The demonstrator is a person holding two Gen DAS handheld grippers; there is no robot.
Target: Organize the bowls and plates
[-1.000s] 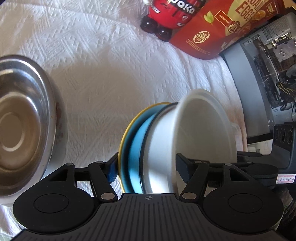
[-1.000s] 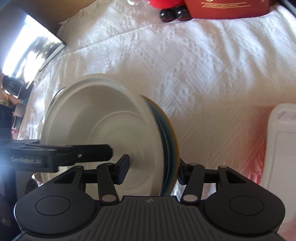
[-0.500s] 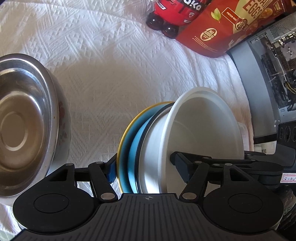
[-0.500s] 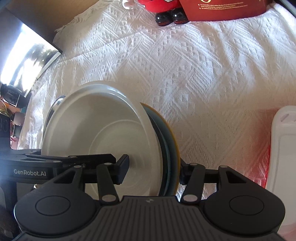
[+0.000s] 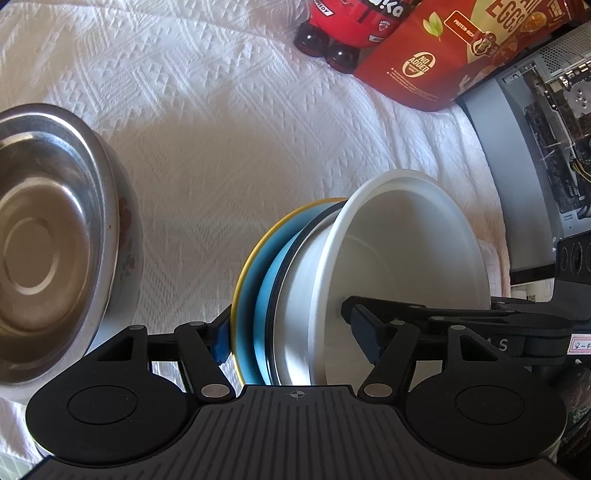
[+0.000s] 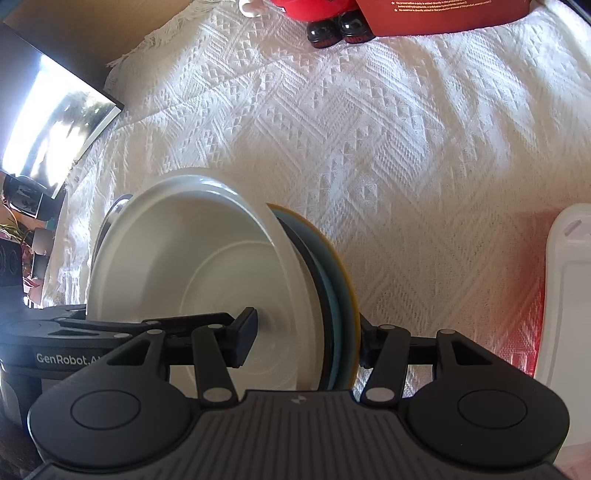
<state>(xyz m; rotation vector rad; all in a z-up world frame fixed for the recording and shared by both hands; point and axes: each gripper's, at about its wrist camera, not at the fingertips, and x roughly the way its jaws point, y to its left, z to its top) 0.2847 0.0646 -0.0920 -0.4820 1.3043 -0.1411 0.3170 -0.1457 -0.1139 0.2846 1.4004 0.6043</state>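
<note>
A stack of dishes is held on edge above the white cloth: a white bowl [image 5: 406,251] nested on a blue plate [image 5: 266,295] with a yellow rim [image 5: 243,280]. My left gripper [image 5: 291,332] is shut on the stack, one finger behind the yellow rim, one inside the bowl. My right gripper [image 6: 306,339] is shut on the same stack from the opposite side; the white bowl [image 6: 192,266] and the blue plate [image 6: 336,295] show there too. A steel bowl [image 5: 44,240] sits on the cloth at the left.
A red bottle [image 5: 351,22] and a red egg packet [image 5: 461,48] stand at the back. An open computer case [image 5: 546,129] is at the right. A white plastic container [image 6: 569,314] lies right of the stack. A dark screen [image 6: 55,122] is at the cloth's left edge.
Both grippers have kept their hold on the stack. The stack has shifted slightly nearer the steel bowl and the view has steadied.
</note>
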